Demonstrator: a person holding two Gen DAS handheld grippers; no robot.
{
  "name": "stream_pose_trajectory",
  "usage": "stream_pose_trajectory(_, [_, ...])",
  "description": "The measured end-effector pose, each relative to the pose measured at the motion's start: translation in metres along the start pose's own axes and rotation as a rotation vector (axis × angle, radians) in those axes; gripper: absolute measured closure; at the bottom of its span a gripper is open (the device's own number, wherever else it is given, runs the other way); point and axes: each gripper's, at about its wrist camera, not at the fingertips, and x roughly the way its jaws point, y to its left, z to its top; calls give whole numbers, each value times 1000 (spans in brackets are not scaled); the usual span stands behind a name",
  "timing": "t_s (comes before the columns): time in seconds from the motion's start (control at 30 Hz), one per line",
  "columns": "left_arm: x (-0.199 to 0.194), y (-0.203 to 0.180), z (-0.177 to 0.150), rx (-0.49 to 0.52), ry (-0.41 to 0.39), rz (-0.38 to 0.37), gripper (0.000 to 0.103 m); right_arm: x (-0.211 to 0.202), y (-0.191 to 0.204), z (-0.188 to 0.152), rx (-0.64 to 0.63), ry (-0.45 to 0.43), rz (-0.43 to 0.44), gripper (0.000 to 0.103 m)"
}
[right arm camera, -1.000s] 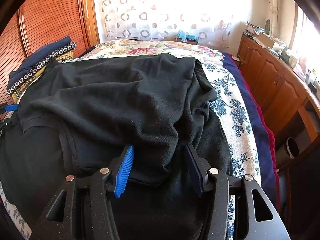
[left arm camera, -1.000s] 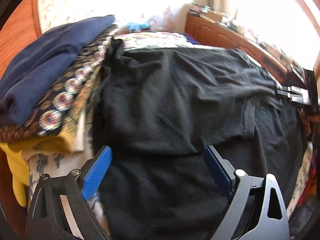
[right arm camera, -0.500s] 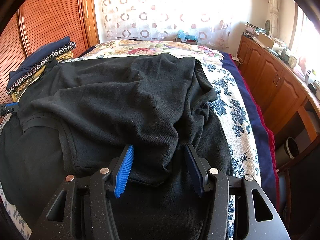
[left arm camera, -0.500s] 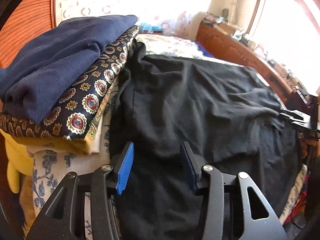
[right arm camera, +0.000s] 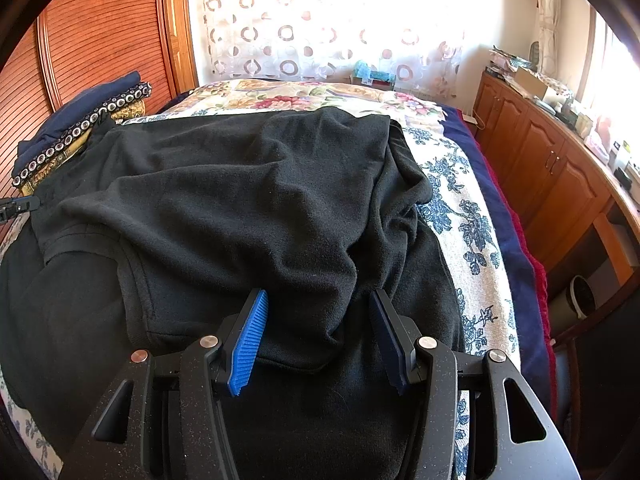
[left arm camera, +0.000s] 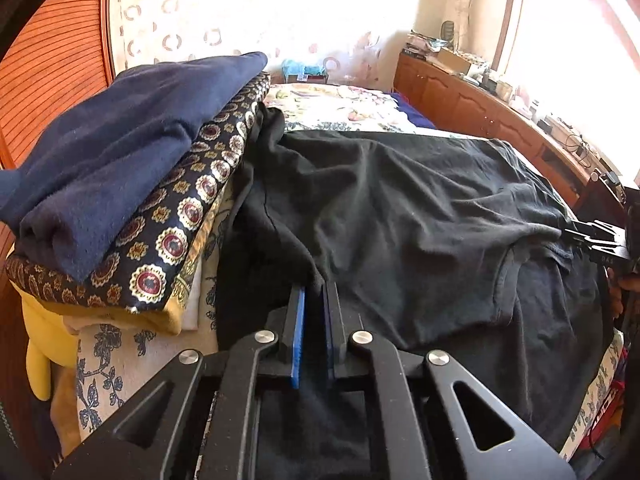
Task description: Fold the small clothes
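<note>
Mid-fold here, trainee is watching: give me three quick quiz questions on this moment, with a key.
1. True or false: the left gripper is shut on the black garment.
2. The right gripper is: A) open over a black fold, B) shut on the bedspread.
3. What tops the folded stack beside the garment?

Key: 1 true; 2 A; 3 a navy blue garment.

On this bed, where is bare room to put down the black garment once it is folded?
The floral bedspread lies bare in a strip between the black garment and the navy blanket edge, and in a band beyond the garment toward the curtain. The other side is crowded: the folded stack touches the garment there.
</note>
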Motion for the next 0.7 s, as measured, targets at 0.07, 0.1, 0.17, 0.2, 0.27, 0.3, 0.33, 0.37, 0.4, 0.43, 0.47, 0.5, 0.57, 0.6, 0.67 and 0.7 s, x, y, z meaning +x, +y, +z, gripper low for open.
stream_pose_trajectory(0.07, [4,1,2,-3,12,12,94,0,0,0,0,0,1,49])
stream_pose_trajectory(0.1, [4,2,2,-4,17,15,94,0,0,0,1,0,1,49])
stream_pose_trajectory(0.17, [8,4,2,-12,26,11,93,0,-1,0,8,0,3,49])
stream_pose_trajectory(0.2, [9,4,1,-14,28,9,93,0,0,0,9,1,2,49])
stream_pose_trajectory(0.27, [10,4,-1,-16,21,1,94,0,0,1,9,2,1,49])
stream_pose_trajectory(0.3, [9,4,-2,-12,15,-1,94,0,0,1,8,1,2,49])
stream_pose_trajectory(0.33, [8,3,-2,-5,6,1,95,-1,0,1,9,0,5,54])
stream_pose_trajectory(0.37, [5,2,-3,-1,-4,4,96,-2,-1,1,8,-4,9,66])
stream_pose_trajectory(0.4, [2,1,-3,1,-12,4,96,-4,0,1,3,-15,10,73])
stream_pose_trajectory(0.43, [-3,1,-3,-1,-27,4,96,-7,2,1,-7,-28,6,86])
stream_pose_trajectory(0.47, [-9,0,-2,-5,-45,3,96,-10,4,2,-22,-42,6,96])
stream_pose_trajectory(0.5, [-14,0,-1,-7,-59,1,96,-13,6,2,-31,-56,10,96])
stream_pose_trajectory(0.57, [-27,-1,3,-13,-95,-1,96,-21,7,3,-32,-83,16,97])
stream_pose_trajectory(0.6, [-33,-2,5,-13,-111,-4,96,-25,8,4,-34,-96,22,97])
stream_pose_trajectory(0.67, [-46,-5,8,-14,-143,-11,97,-36,9,5,-44,-130,20,98])
stream_pose_trajectory(0.7, [-51,-6,8,-12,-152,-14,97,-40,9,5,-44,-146,17,98])
